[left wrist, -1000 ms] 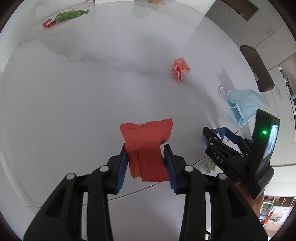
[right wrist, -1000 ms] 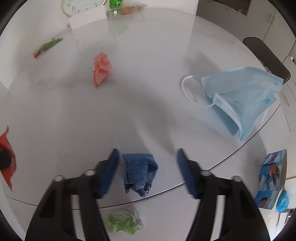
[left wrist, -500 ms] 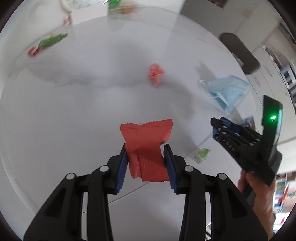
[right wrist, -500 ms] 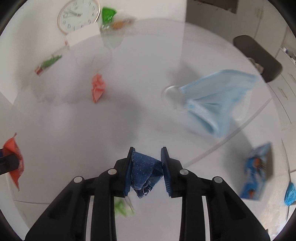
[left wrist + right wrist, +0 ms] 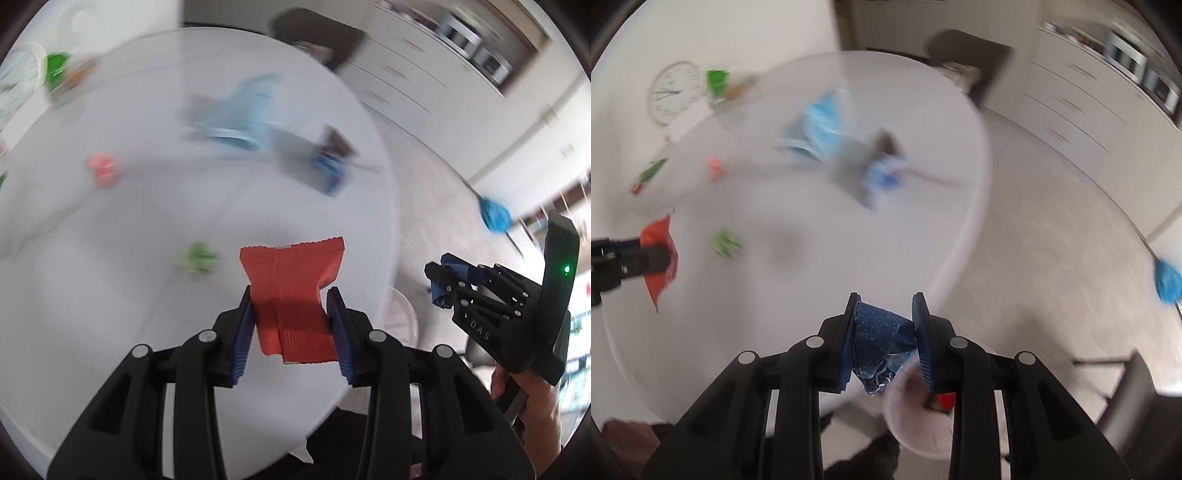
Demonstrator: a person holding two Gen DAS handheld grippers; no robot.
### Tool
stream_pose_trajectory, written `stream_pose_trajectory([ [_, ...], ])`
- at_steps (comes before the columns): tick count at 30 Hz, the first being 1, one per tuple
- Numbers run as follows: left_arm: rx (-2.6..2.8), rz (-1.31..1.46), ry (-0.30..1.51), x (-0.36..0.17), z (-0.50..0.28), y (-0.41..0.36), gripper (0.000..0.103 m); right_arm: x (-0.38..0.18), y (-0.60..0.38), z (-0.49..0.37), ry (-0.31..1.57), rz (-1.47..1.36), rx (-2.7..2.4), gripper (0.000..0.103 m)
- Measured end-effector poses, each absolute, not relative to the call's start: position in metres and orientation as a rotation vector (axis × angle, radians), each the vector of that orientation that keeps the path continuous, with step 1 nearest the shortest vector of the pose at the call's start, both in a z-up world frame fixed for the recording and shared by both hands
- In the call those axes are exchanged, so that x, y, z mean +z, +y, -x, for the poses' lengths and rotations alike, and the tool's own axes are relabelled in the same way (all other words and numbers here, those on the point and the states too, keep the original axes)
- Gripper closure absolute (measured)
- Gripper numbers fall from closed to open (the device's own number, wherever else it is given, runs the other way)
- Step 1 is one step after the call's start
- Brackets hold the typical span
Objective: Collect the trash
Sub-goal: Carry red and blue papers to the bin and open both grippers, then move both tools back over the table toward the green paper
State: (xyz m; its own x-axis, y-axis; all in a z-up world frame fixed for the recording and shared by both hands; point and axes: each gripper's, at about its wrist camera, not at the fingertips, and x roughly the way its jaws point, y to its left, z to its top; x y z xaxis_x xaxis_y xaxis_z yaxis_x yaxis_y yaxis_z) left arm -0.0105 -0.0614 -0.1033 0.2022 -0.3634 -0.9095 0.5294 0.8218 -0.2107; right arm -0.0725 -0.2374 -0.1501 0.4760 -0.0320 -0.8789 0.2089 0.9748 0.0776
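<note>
Clamping red wrapper (image 5: pixel 291 299) in left gripper (image 5: pixel 291 317), right gripper (image 5: pixel 884 336) clamped on blue wrapper (image 5: pixel 879 339), apparently above bin (image 5: pixel 916 428), table (image 5: pixel 110 314) edge beside.

White round table (image 5: pixel 110 332) bearing (blurred) blue mask (image 5: pixel 240 110), green wad (image 5: pixel 197 256), pink wad (image 5: pixel 103 170)

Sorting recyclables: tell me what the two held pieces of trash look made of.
Red wrapper: looks like matte plastic film; serrated top edge, lengthwise seam, soft folds. Blue wrapper: probably thin foil-lined film; tight crumple, speckled print, shiny torn underside. Both are judged by look only.
</note>
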Motion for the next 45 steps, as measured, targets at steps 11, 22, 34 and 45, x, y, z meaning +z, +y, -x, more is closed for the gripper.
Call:
stream_pose_trajectory([
  [11,-0.884,-0.348,1.227,-0.116,0.078,-0.173,0.065,-0.157,-0.323,0.178,1.037,-0.328,-0.367,0.074],
  [22,-1.079,-0.475,1.294,-0.158,0.134,-0.25,0.057,-0.175,-0.344,0.213,1.06,-0.368,-0.394,0.073],
  [34,-0.938,-0.365,1.249,-0.143,0.115,-0.239,0.012,-0.181,-0.352,0.225,1.07,-0.387,-0.368,0.072],
  [45,-0.741,-0.286,1.172,-0.106,0.077,-0.165,0.008,-0.196,-0.33,0.204,1.107,-0.382,-0.287,0.072],
])
